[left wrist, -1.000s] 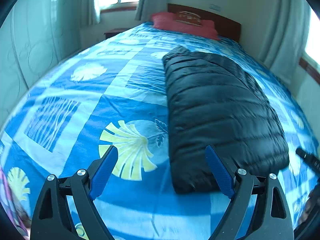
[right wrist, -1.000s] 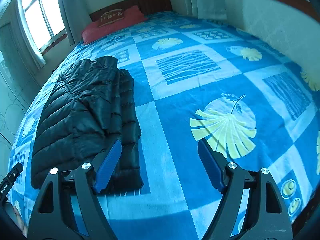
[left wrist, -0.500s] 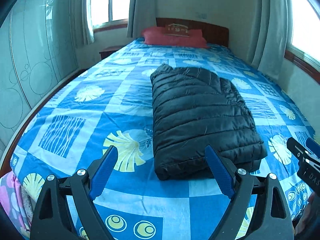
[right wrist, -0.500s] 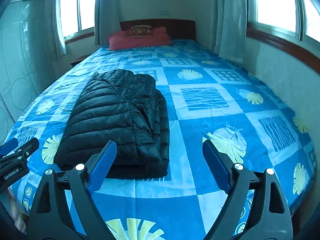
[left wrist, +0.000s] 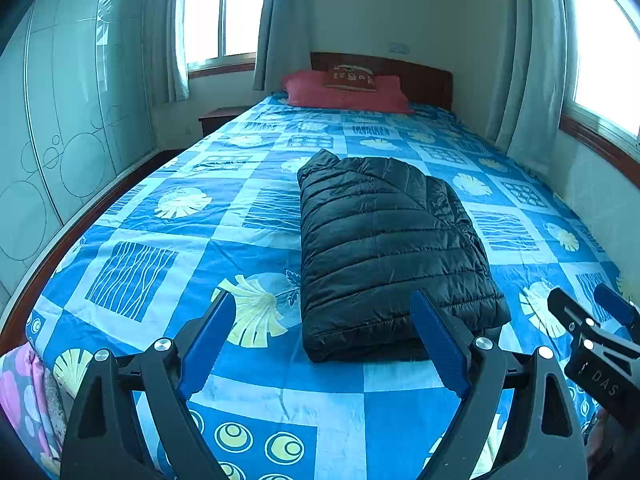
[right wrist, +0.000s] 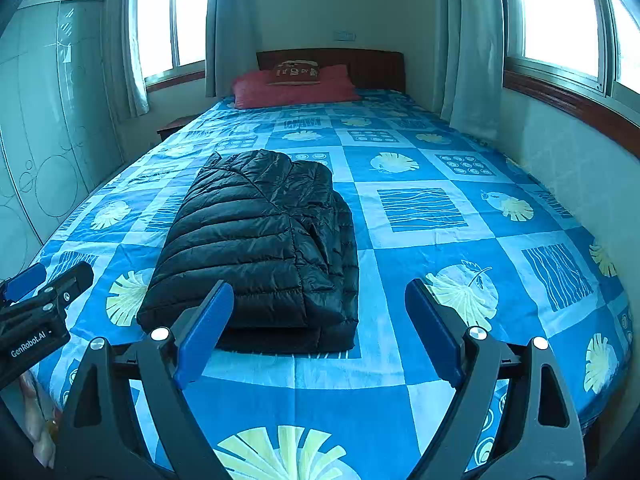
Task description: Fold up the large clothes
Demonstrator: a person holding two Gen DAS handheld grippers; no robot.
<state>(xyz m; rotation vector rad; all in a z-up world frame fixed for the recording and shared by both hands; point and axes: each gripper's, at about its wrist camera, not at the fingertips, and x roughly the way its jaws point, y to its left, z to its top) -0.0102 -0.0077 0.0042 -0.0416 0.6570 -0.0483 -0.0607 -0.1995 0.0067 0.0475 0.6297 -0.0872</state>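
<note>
Black puffer jacket (left wrist: 384,252) lies folded mid-bed (left wrist: 248,396), at 12 o'clock from both spread, empty claws, left (left wrist: 322,340) & right (right wrist: 320,328); prob. light, squashy, slick, springy, so pinch the thick near hem w/ 2 claws.

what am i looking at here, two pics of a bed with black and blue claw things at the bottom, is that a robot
No robot: a person holds one pair of tongs in each hand, and each pair carries a wide-angle camera looking out along its two blue-padded fingers. One picture comes from the left tongs, the other from the right tongs; each also catches the other pair at its edge. Both look at the same bed, with its blue patterned sheet and a red pillow at the headboard. A black puffer jacket, folded into a thick rectangle, lies on the sheet. Both pairs of tongs are open and hold nothing.
</note>
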